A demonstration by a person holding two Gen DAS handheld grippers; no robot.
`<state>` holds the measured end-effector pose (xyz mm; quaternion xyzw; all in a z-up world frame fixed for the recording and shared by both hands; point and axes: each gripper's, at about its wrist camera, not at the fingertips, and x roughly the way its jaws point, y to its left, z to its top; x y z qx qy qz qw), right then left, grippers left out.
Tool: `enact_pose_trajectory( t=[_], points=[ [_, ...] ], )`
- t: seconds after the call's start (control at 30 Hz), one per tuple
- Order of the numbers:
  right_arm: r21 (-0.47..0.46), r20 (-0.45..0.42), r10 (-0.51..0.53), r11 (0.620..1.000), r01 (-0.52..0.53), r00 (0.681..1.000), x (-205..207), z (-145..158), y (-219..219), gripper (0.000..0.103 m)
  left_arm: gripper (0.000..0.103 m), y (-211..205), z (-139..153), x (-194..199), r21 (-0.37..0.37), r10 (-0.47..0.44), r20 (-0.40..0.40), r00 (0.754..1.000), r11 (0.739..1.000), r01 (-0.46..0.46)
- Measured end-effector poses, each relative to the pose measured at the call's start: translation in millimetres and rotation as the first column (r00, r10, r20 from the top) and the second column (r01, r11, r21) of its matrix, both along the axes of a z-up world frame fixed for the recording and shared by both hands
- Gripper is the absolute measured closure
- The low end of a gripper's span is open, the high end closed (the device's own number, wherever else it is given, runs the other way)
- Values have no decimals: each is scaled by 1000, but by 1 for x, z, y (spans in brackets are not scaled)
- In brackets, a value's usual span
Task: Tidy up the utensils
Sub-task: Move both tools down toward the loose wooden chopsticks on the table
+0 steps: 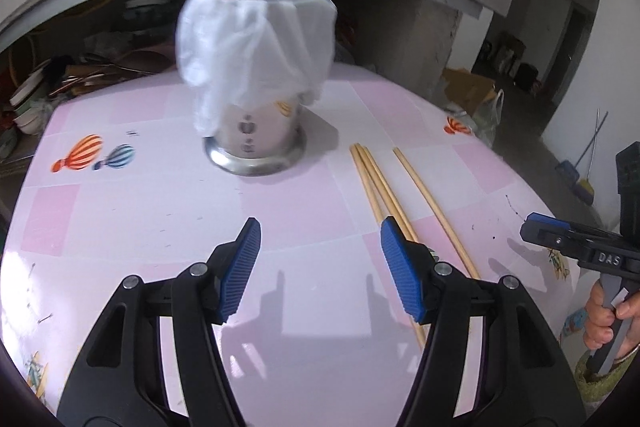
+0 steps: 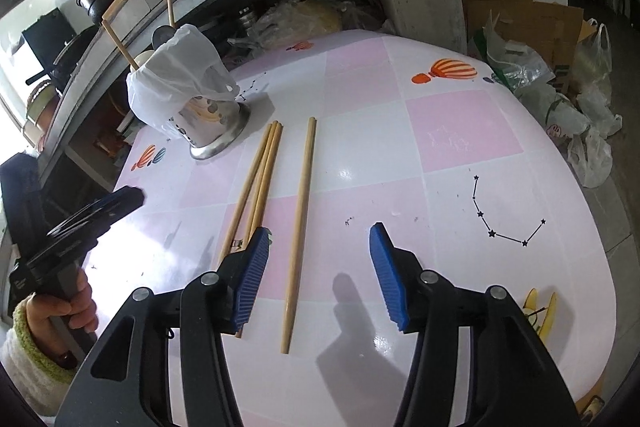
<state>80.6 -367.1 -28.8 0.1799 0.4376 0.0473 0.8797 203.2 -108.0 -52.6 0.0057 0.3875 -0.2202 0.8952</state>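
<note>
Two close wrist views angled down over the table [image 1: 120, 227], sharing chopsticks [image 2: 260, 179] and holder [image 1: 256, 135]

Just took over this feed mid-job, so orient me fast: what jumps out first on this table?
The steel utensil holder, draped in a white plastic bag, stands at the table's far side with two chopsticks already in it. Four loose chopsticks lie on the pink checked cover: three bunched, one apart. The right gripper hangs open over the single one; the left gripper is open and empty.
</note>
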Motion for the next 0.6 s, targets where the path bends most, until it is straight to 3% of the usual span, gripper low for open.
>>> enact_pose_trajectory(
  t=[0.17,0.6],
  points=[
    [9,-1,9,1000,-9,1000,0,-3,-2,51,46,-28,-11,18,19,-39,-24,999,999,39],
    [23,-11,19,1000,-18,1000,6,-6,-1,51,75,-92,-41,62,105,-151,-58,987,982,157]
  ],
)
